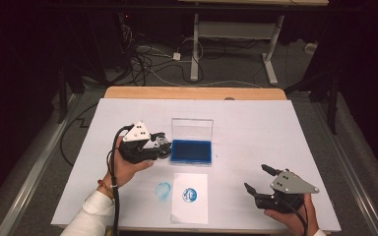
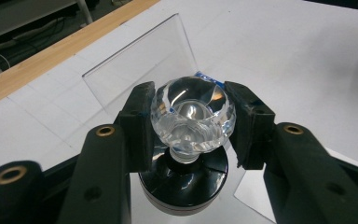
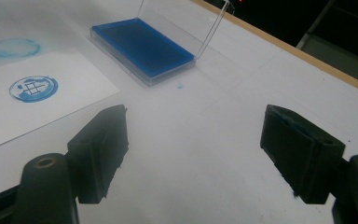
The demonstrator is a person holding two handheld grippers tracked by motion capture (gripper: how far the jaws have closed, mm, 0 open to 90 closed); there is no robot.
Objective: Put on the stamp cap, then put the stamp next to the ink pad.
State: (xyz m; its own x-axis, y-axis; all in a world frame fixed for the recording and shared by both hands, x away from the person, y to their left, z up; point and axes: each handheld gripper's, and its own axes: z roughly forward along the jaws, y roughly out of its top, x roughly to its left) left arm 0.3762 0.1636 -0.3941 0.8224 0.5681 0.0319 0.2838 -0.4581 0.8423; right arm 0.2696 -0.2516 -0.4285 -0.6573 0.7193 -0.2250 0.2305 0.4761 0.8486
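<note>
The left gripper [image 2: 193, 126] has its fingers clamped on the clear faceted knob of a stamp [image 2: 192, 122], held just left of the open blue ink pad [image 1: 191, 150] on the white surface [image 1: 256, 128]. The right gripper [image 3: 200, 149] hovers over the surface with fingers spread wide and empty, near a paper [image 1: 191, 199] bearing a blue print.

Faceted clear glass-like knob on the stamp [image 2: 193, 116] gleams over its glossy black base; ink pad case [image 3: 142, 49] is clear shiny plastic, paper sheet [image 1: 191, 197] matt white.
</note>
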